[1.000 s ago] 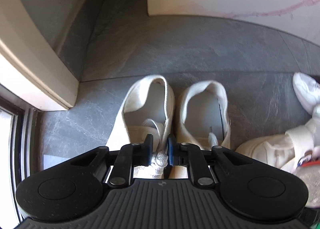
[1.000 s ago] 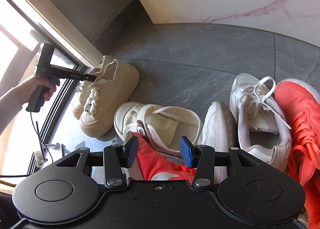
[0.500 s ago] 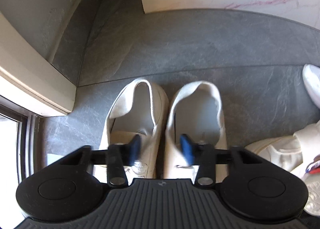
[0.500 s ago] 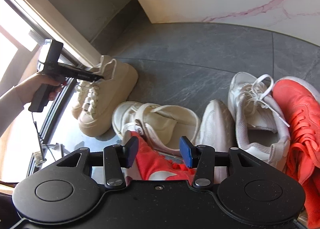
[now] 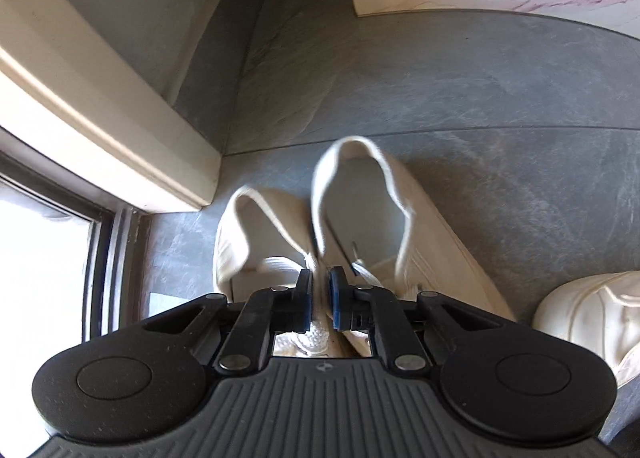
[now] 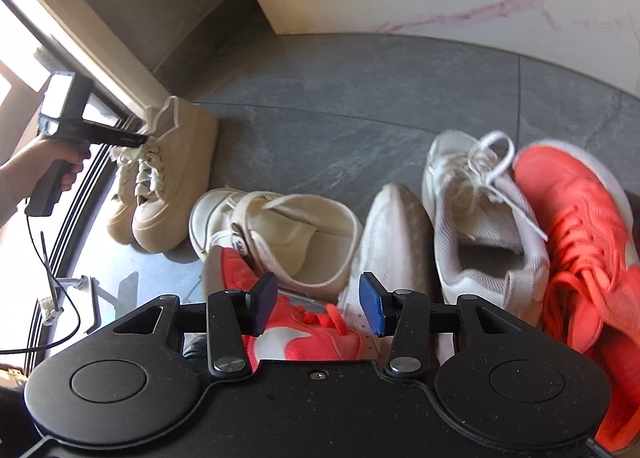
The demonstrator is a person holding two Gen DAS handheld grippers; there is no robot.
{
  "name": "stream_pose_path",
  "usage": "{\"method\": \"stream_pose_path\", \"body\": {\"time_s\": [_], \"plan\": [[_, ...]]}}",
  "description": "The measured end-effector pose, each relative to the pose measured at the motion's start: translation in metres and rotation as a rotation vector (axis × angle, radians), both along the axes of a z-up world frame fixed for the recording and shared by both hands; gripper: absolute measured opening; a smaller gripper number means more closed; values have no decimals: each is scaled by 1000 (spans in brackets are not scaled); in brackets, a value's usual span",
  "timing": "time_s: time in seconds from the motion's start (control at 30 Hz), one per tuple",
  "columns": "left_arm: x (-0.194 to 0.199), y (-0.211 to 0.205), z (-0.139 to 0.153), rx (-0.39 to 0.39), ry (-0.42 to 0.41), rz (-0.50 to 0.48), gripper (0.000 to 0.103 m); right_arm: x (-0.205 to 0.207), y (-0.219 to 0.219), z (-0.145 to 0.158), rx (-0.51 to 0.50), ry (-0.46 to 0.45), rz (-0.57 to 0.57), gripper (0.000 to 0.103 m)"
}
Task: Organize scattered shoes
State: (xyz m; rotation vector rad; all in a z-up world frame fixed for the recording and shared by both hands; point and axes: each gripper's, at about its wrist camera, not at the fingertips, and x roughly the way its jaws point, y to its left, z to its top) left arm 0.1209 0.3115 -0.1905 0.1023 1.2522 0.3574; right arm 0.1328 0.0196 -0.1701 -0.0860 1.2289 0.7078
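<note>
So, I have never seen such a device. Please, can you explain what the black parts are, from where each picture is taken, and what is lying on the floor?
There is no robot here. A person holds a hand tool with two fingers in each hand, and a wide-angle camera on each tool looks forward along the fingers. The black shape at the bottom of each picture is the tool itself.

In the left tool's picture, the left gripper is closing its jaws on the adjoining collars and laces of the pair of beige shoes, which stand side by side on the grey floor.

In the right tool's picture, the right gripper is open and holds nothing. Below it lie a red shoe, a cream strap shoe, a white shoe with loose laces, another white shoe on its side and a second red shoe. At the left, the person's hand grips the other tool.
</note>
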Motion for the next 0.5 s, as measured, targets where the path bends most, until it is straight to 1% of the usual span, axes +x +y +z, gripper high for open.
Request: {"method": "stream_pose_path", "body": {"time_s": [0.07,0.13,0.2,0.33,0.47,0.5], "plan": [[-2,1,1,-7,-14,11,10,-1,-1,-3,-1,15,2,44],[-3,3,3,-23,-37,25,11,-2,-4,-2,-5,6,8,44],[-4,1,3,-22,-39,10,10,-1,-7,-2,-11,-2,4,44],[-6,-8,3,12,-8,-96,9,0,-9,-6,-9,27,-21,44],[-5,-11,6,-33,21,-207,7,-4,-4,-7,-6,34,4,44],[-6,-13,6,-33,33,-240,7,-5,-3,-6,-5,34,8,44]]}}
